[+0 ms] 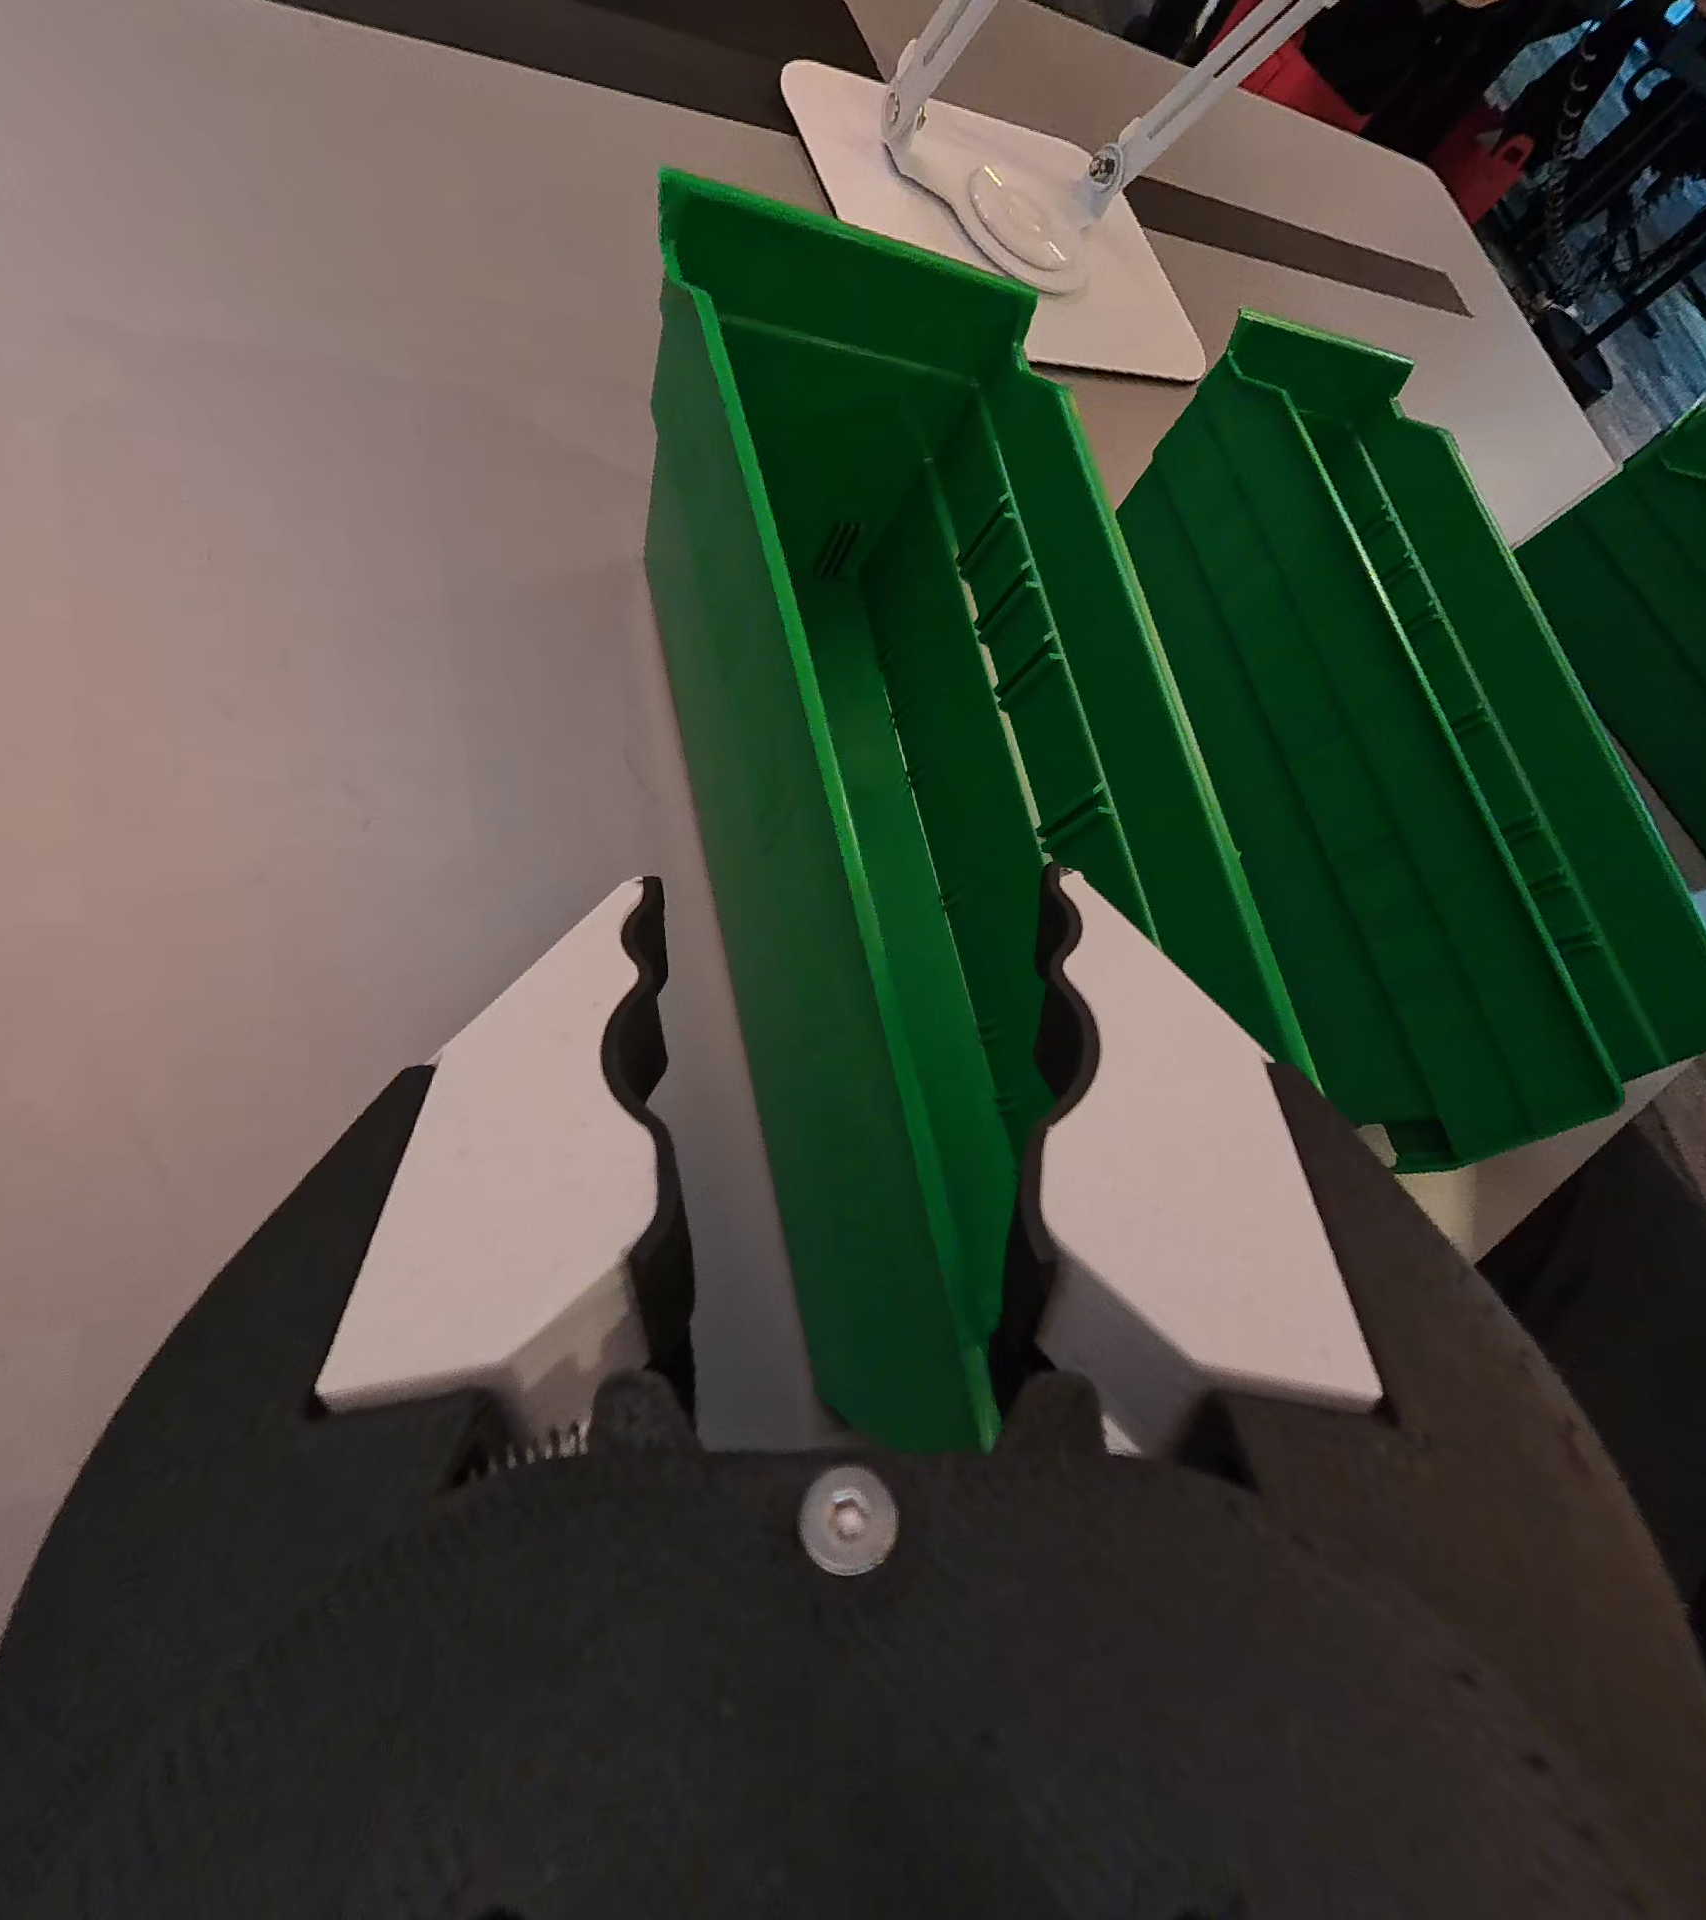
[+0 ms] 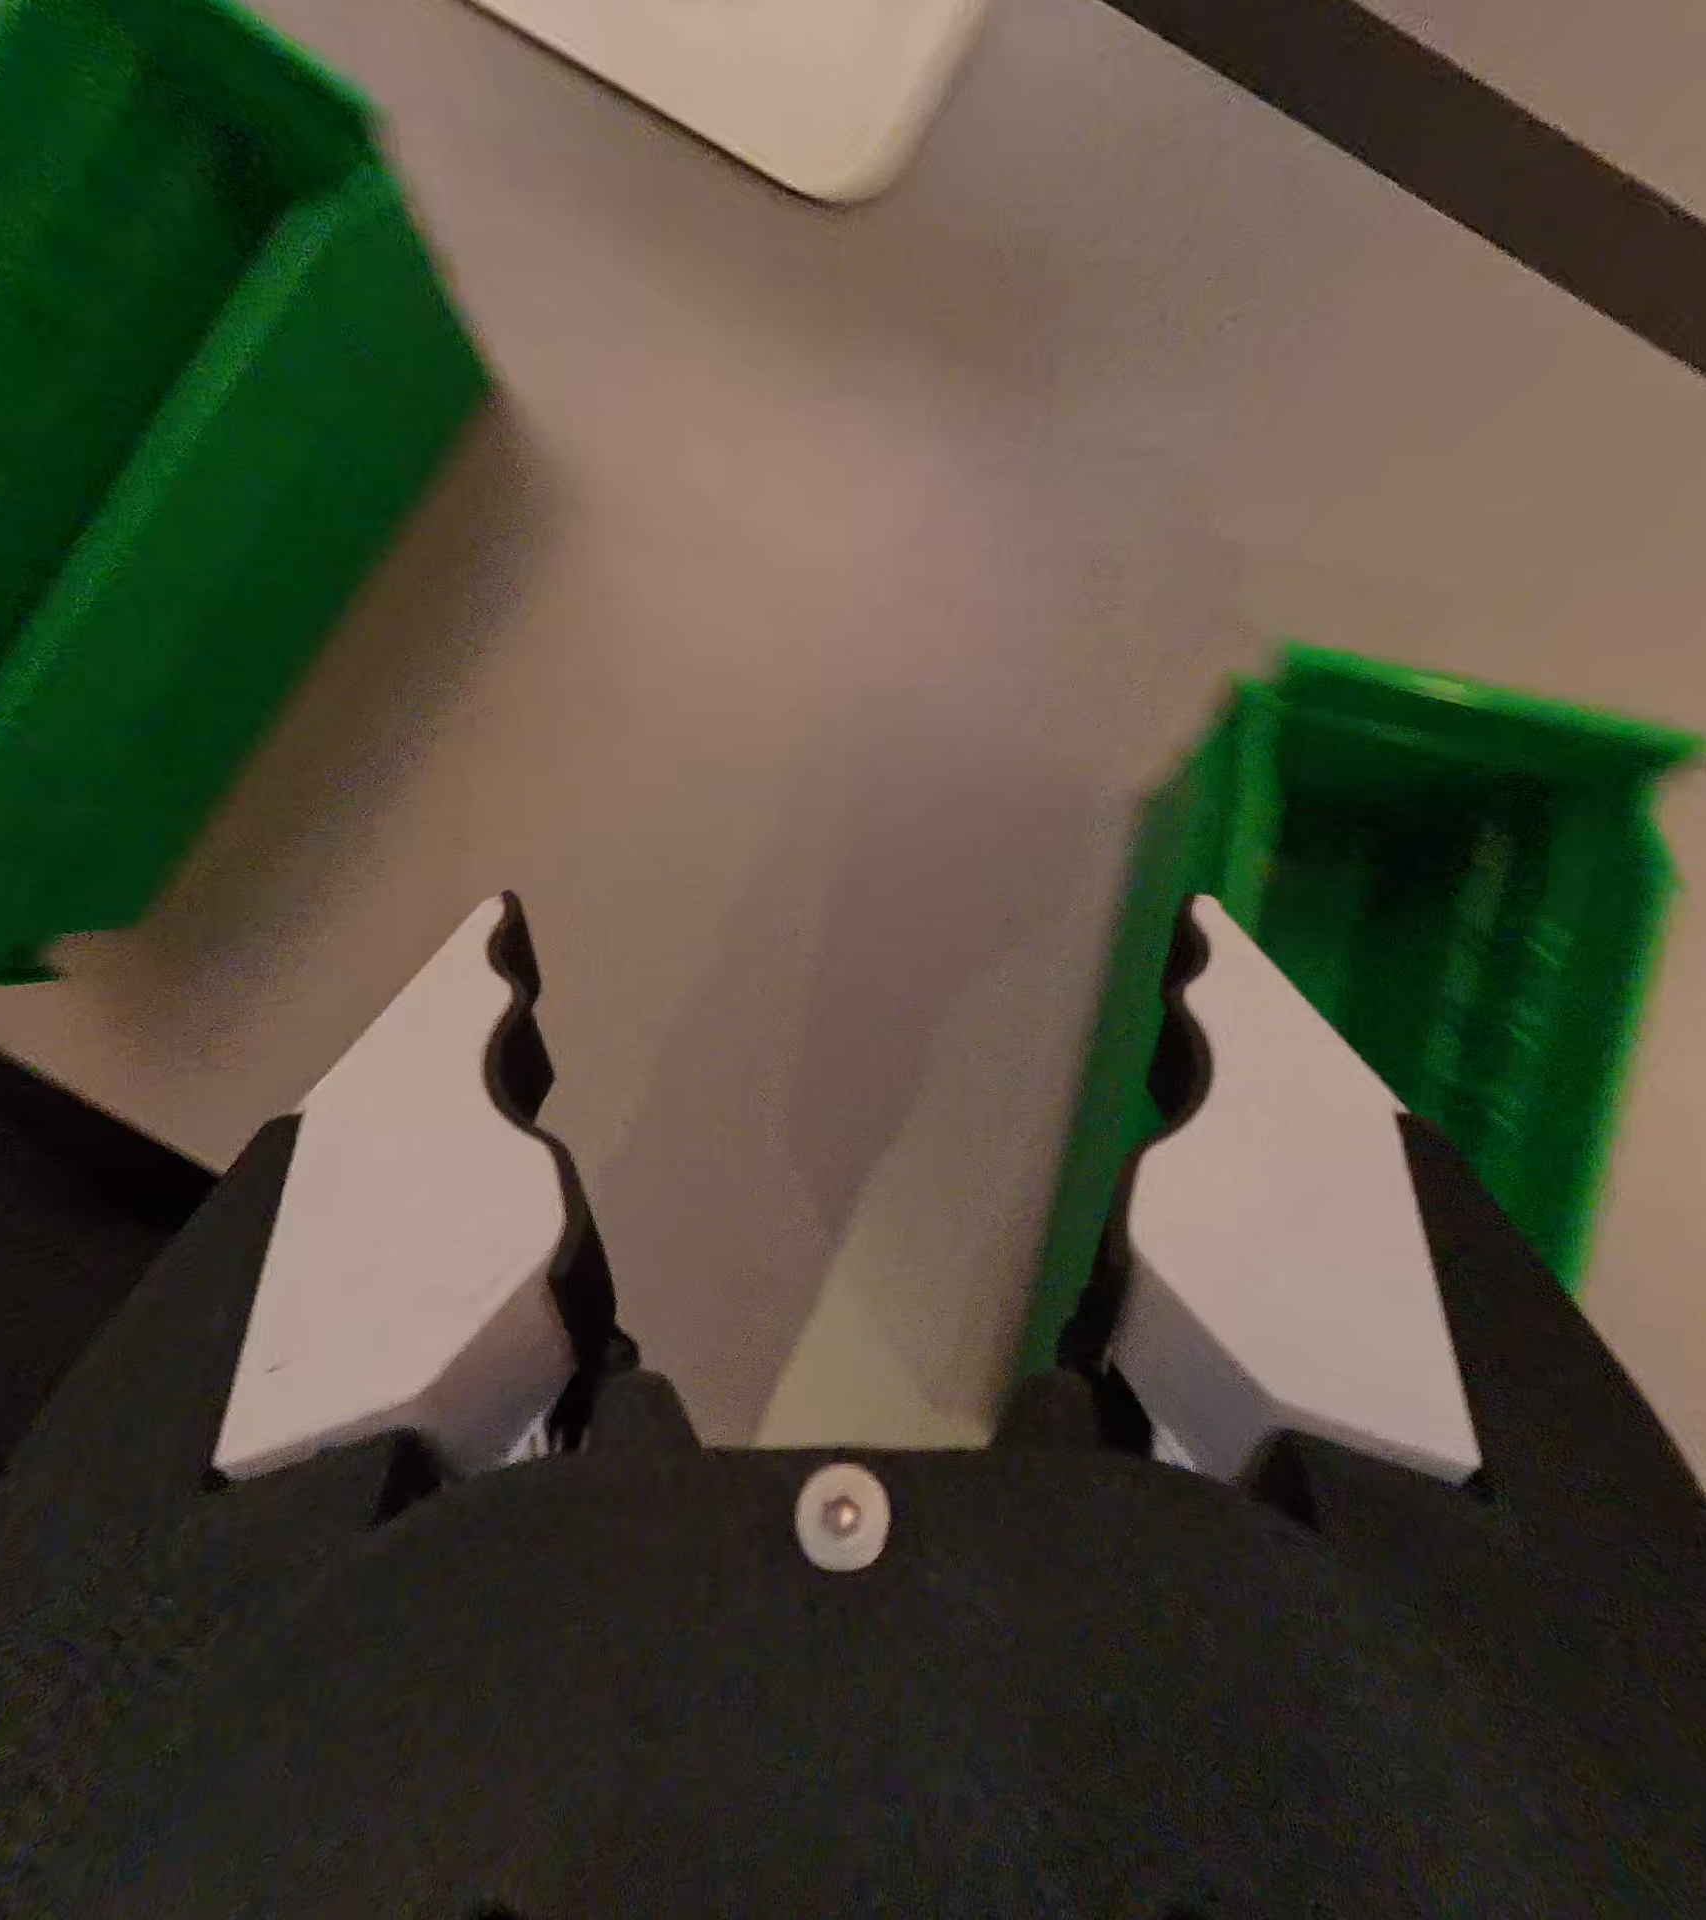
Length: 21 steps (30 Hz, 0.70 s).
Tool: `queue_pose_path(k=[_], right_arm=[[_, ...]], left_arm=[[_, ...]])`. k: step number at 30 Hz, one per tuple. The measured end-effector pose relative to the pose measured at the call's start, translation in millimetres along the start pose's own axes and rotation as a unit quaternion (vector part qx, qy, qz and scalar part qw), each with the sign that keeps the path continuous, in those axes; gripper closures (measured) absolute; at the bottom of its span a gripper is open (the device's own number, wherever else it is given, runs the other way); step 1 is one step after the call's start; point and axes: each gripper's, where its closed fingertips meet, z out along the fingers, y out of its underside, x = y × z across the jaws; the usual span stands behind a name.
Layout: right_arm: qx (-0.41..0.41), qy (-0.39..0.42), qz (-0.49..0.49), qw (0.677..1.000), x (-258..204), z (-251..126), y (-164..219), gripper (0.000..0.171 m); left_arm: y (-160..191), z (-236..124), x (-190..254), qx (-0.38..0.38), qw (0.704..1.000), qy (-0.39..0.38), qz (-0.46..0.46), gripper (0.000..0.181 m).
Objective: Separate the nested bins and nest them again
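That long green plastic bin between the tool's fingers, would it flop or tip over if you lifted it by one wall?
The long green plastic bin probably stays stiff: its walls look straight and carry moulded ribs. It likely weighs little, being empty and thin-walled. Lifted by one side wall, as the left tool straddles it now, it may tilt, since most of its length reaches past the fingers.

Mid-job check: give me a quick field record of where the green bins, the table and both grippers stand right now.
left gripper: open, jaws straddling the left side wall of the nearest green bin, not clamped
second green bin: separate, to the right of the nearest one
third green bin: farther right, partly out of frame
right gripper: open, holding nothing, above bare table
bin by right gripper: beside its right finger; contact unclear, view blurred
white stand base: behind the bins
nesting: the three bins in the left wrist view sit apart
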Motion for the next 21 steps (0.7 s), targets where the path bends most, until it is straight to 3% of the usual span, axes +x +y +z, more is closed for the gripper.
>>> queue_pose_path(k=[5, 8, 13, 16, 21], right_arm=[[0.045, -0.158, -0.039, 0.986, -159, 34, -46, 0.081], [0.014, -0.171, -0.041, 0.984, -208, 73, -49, 0.089], [-0.052, -0.107, -0.067, 0.991, -216, 125, -38, 0.116], [-0.064, -0.120, -0.074, 0.988, -221, 138, -34, 0.149], [-0.068, -0.110, -0.101, 0.986, -215, 138, -35, 0.159]], left_arm=[[-4, -6, -1, 0.007, 1.000, -0.009, 0.003, 0.111], [-5, -8, -1, 0.009, 1.000, -0.009, 0.007, 0.111], [-7, -9, 0, 0.013, 1.000, -0.004, 0.007, 0.112], [-7, -9, 0, 0.014, 1.000, 0.000, 0.007, 0.112], [-5, -7, -1, 0.010, 1.000, 0.003, 0.007, 0.111]])
